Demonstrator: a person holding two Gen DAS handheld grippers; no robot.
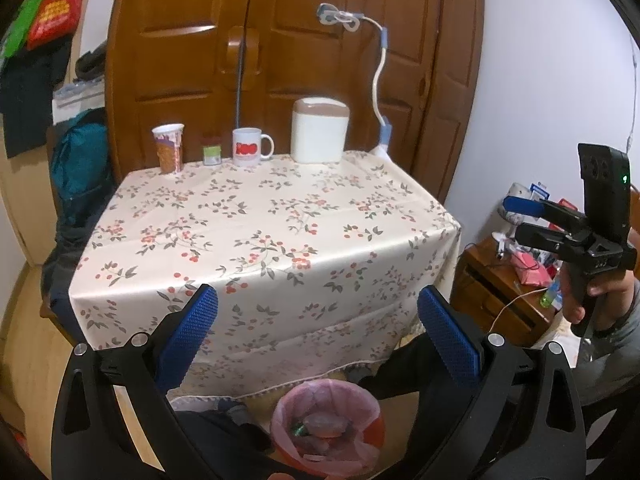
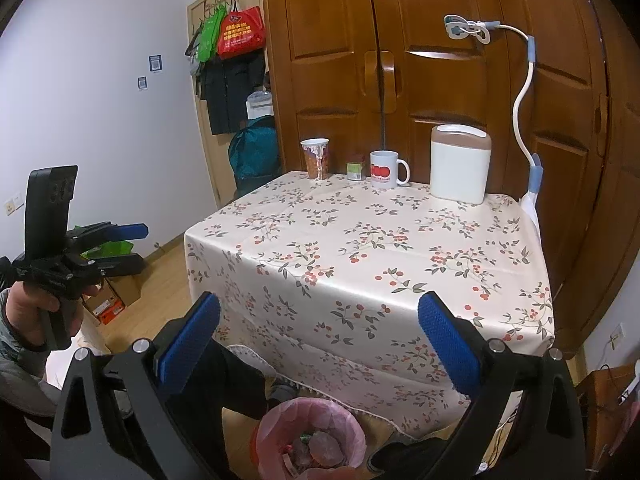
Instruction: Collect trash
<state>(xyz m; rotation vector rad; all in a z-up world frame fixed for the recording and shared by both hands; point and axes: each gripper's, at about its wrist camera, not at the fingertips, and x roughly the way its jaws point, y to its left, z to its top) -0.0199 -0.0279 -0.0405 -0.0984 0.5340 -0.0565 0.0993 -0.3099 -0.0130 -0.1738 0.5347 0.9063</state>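
A pink-lined trash bin (image 1: 326,428) (image 2: 310,438) stands on the floor at the table's near edge, with wrappers inside. My left gripper (image 1: 318,332) (image 2: 124,246) hovers open above and just before the bin, nothing between its blue pads. My right gripper (image 2: 318,336) (image 1: 520,222) is open too and holds nothing. At the table's far edge stand a paper cup (image 1: 169,148) (image 2: 316,159), a small green jar (image 1: 211,151) (image 2: 355,168), a white mug (image 1: 250,147) (image 2: 386,170) and a white tabletop bin with a brown lid (image 1: 319,130) (image 2: 460,164).
The floral tablecloth (image 1: 260,240) (image 2: 380,260) drapes over the table's front. A wooden wardrobe (image 1: 280,40) stands behind, with a gooseneck phone holder (image 1: 378,76) clamped at the table's right. A cluttered nightstand (image 1: 504,280) is at right; hanging bags (image 2: 236,32) and boxes on the left floor.
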